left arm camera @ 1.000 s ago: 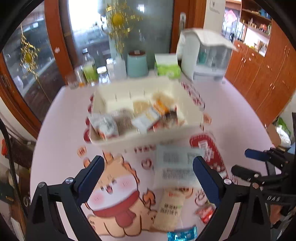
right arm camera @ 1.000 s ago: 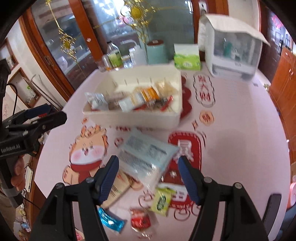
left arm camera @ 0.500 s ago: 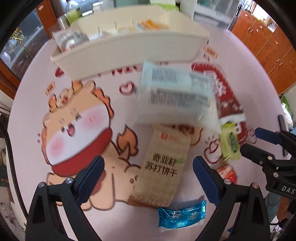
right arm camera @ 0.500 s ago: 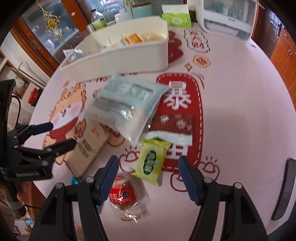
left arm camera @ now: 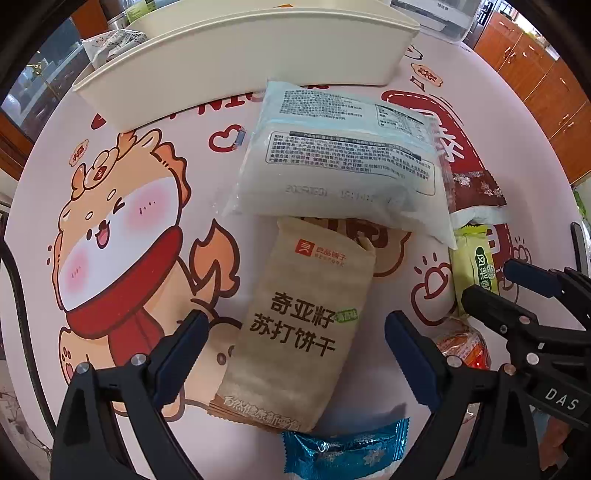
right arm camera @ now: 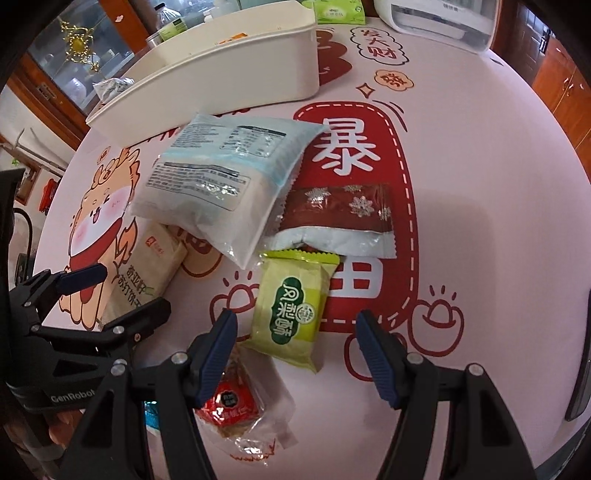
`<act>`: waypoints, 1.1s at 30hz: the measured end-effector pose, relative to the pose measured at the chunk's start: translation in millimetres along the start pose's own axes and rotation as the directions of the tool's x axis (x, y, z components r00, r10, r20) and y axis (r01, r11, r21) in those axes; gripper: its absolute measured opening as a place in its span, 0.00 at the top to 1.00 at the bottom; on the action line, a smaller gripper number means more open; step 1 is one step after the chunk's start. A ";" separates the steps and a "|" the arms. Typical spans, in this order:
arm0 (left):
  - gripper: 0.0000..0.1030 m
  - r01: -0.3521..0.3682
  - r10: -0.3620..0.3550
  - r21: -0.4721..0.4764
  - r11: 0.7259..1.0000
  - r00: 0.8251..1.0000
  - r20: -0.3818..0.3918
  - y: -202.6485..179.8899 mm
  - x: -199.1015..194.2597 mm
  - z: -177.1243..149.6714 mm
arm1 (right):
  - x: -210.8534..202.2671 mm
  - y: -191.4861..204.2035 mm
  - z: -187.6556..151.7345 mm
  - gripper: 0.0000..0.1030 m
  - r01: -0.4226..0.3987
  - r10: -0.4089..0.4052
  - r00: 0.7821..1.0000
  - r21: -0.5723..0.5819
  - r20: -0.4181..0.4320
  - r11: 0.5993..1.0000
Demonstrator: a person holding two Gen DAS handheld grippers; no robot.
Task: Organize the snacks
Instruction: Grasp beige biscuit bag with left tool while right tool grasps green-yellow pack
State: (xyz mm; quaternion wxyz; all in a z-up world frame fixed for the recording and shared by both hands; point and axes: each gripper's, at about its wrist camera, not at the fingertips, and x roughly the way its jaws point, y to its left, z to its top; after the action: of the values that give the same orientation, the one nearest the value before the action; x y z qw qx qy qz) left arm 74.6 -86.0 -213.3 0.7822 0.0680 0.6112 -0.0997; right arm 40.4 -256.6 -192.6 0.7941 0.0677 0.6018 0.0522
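Note:
A tan cracker packet [left arm camera: 295,332] lies flat on the pink tablecloth between the fingers of my left gripper [left arm camera: 297,325], which is open and pointing steeply down. In the right wrist view a green pastry packet [right arm camera: 291,306] lies between the fingers of my right gripper [right arm camera: 295,321], also open. Neither packet is pressed by the pads. A large pale blue bag [left arm camera: 343,158] overlaps the tan packet's far end. A cream bin [right arm camera: 221,74] holding several snacks stands behind. A dark red snowflake packet [right arm camera: 340,214], a small red snack [right arm camera: 229,402] and a blue foil sweet [left arm camera: 347,446] lie nearby.
A white appliance [right arm camera: 439,18] and a green tissue box [right arm camera: 338,11] stand behind the bin. Wooden cabinets [left arm camera: 546,74] are at the right, beyond the round table's edge. The two grippers sit side by side, close together.
Both grippers have sunk toward the table and tipped further down, so the loose packets now fill the views and the bin has slid to the top. Jaw widths look unchanged.

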 end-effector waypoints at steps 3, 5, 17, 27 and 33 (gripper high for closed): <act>0.07 -0.006 0.006 -0.005 1.000 1.000 -0.004 -3.4 2.7 3.6 | 0.4 -1.5 0.2 0.35 -0.002 0.002 1.000 -0.001 -0.001 1.000; 0.07 -0.013 0.013 -0.002 1.000 1.000 -0.005 -4.1 2.8 3.7 | 0.5 -2.7 0.9 0.35 0.001 -0.001 1.000 -0.006 0.000 1.000; 0.09 -0.043 0.043 -0.025 0.999 0.999 -0.020 13.4 7.2 2.0 | 9.7 4.7 6.6 0.35 0.018 -0.018 1.000 -0.029 -0.006 0.999; 0.21 -0.032 0.032 -0.009 0.999 0.999 -0.027 7.0 13.0 10.1 | 15.7 8.6 11.3 0.36 0.064 -0.063 0.998 -0.052 0.016 0.997; 0.32 -0.029 0.029 0.008 1.000 0.999 -0.017 -2.7 8.8 11.6 | 17.6 15.3 7.3 0.46 0.137 -0.132 0.989 -0.083 0.060 0.987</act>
State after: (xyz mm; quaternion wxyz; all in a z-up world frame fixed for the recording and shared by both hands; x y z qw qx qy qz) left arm 86.9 -91.9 -219.0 0.7781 0.0809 0.6164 -0.0903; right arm 52.2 -238.9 -204.8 0.8139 -0.0065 0.5805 0.0229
